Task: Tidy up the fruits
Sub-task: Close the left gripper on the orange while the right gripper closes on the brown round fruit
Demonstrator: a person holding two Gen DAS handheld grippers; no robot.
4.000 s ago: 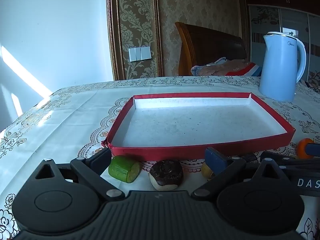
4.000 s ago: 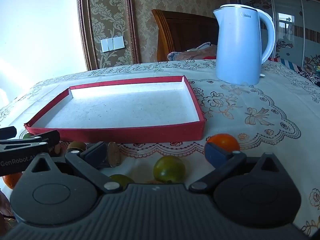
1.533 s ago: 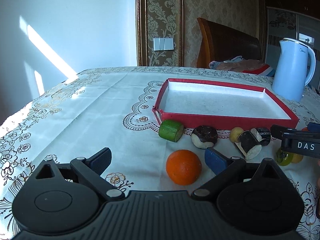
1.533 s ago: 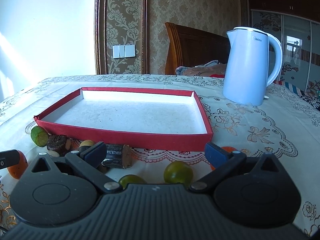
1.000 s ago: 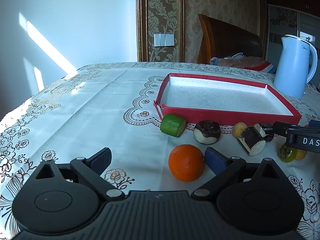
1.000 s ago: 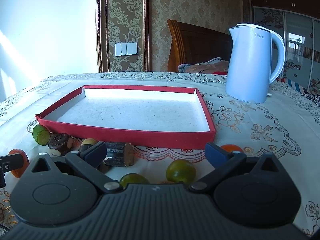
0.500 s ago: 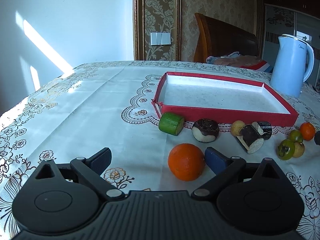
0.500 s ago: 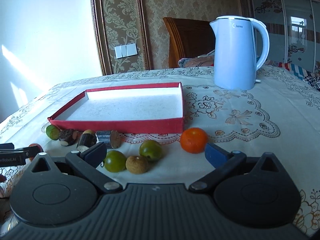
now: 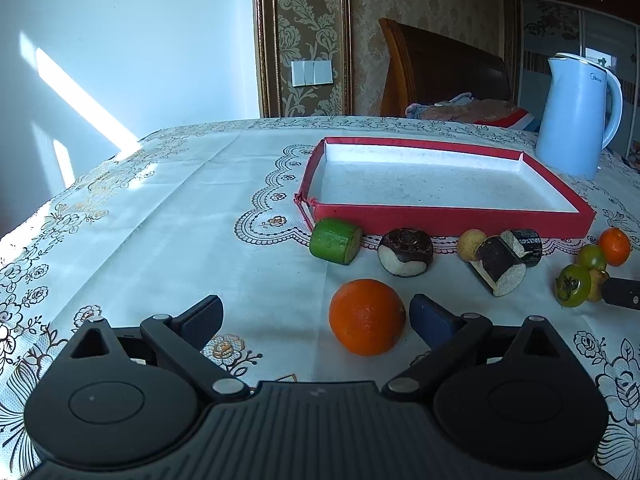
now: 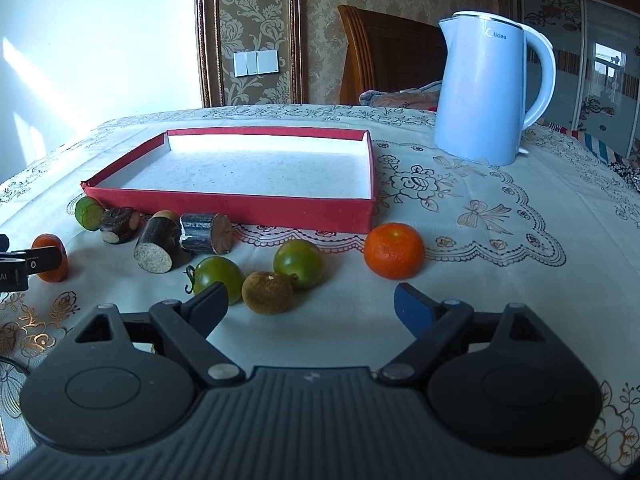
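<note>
Left gripper [image 9: 316,316] jaws spread wide, holding nothing, low over the tablecloth [image 9: 160,240]. Big orange [image 9: 367,317] sits on the cloth just beside the right finger's blue pad [image 9: 434,320], inside the gap; contact unclear.

Right gripper [image 10: 310,306] also spread, holding nothing. Brown round fruit [image 10: 267,293] lies just ahead of its left finger, with 2 green tomatoes touching or nearly touching it: 1 with a stem [image 10: 218,274] on the left, 1 [image 10: 299,263] behind right. Small orange [image 10: 394,251] sits ahead of the right finger, apart from it.

Red tray [image 10: 240,203], white inside, nothing in it, stands behind the fruit row. Along its front wall: green cut piece [image 10: 89,213], dark round fruit with white cut base [image 10: 119,225], small yellowish fruit [image 10: 166,216] partly hidden, 2 dark cut stem pieces [image 10: 157,245] and [image 10: 206,233] touching each other. All fruit outside the tray.

Blue kettle [image 10: 486,92] upright, behind and right of the tray, well apart from the fruit.
</note>
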